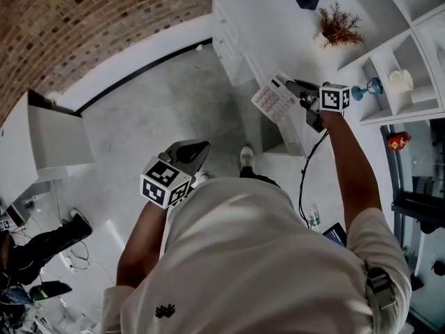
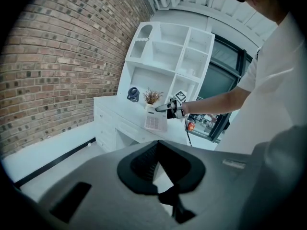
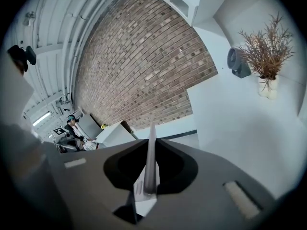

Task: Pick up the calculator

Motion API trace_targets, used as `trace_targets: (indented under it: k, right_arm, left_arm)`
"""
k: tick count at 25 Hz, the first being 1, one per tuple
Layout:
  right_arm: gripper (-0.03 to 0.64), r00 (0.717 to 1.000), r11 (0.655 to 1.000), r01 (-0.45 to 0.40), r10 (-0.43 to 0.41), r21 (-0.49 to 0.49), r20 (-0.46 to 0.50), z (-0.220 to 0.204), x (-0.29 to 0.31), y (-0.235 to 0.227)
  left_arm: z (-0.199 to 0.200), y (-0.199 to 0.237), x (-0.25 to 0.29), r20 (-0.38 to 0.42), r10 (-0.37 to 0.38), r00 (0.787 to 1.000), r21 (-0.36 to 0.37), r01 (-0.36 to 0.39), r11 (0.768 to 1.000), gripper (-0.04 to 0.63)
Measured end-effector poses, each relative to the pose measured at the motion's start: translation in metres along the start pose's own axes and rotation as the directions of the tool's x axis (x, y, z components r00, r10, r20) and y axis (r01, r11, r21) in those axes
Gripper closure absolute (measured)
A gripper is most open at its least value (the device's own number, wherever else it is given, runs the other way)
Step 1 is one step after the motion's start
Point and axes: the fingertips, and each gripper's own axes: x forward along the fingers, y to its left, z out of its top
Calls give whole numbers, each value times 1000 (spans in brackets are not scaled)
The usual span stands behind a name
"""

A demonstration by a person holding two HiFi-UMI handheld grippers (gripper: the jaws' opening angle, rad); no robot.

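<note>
Your right tool (image 1: 290, 85) is clamped on the edge of the flat white rectangular calculator (image 1: 272, 100). It holds the calculator in the air, clear of the white surface (image 1: 268, 19) and near its front edge. Your left tool (image 1: 196, 149) hangs over the grey concrete floor (image 1: 160, 103) with its jaws together and nothing between them.

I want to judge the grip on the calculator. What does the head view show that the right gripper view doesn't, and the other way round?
Head view only: the calculator's keypad face, the right gripper seen from outside, the left gripper away from the desk, a blue goblet on the shelves. Right gripper view only: the jaws closed on the calculator's thin edge, and another person far off. Both: the calculator, the dried plant, the brick wall.
</note>
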Motion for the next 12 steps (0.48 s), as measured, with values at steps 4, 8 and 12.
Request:
trace_targets:
  k: [4,8,12]
  right_arm:
    - [558,1000,1000,4,-4,5,20,-8,4,36]
    - [557,999,1000,0,-1,17,47,-18,10,72]
    - [558,998,1000,-8,7,18,62,-31,12,105]
  left_arm:
    - [-11,-2,-29,6,-21,1000,16,21,1000,589]
    - [-25,0,-56,14,-39,999,17,39,999,589]
    - [-40,-1,-75,4,-53,999,29,53,998,589]
